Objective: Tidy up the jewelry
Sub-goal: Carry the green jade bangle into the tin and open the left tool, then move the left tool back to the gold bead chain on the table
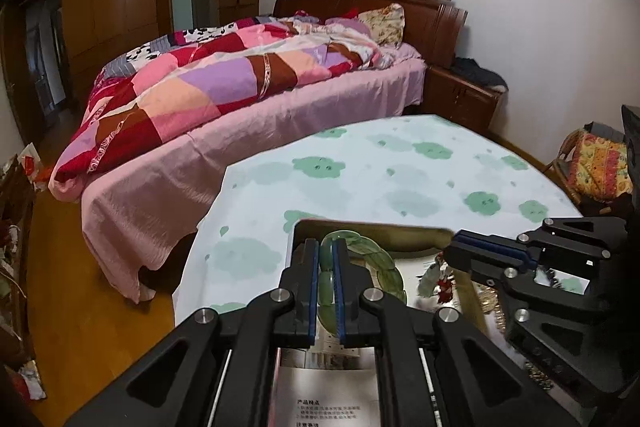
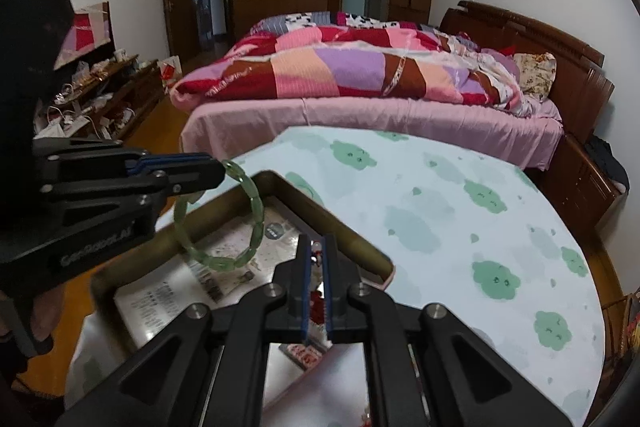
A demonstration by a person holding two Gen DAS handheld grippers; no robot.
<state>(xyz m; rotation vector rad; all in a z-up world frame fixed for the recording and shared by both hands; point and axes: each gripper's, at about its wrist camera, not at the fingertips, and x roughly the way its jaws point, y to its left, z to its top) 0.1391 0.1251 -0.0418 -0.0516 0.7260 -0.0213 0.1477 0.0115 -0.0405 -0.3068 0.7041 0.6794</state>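
Two grippers: the left gripper [image 1: 329, 267] and the right gripper [image 2: 318, 267]. One green bead bracelet [image 2: 244, 227], one red-and-white ornament [image 1: 440, 277], one metal tray [image 2: 360, 247], one table [image 2: 460, 219], one bed [image 2: 360, 115], one floral pillow [image 1: 386, 25].

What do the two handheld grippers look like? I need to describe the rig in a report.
Both the left gripper and right gripper are matte black, angular linkage frames with silver pivot bolts and blue-padded fingers. The left one carries faint grey lettering on its side.
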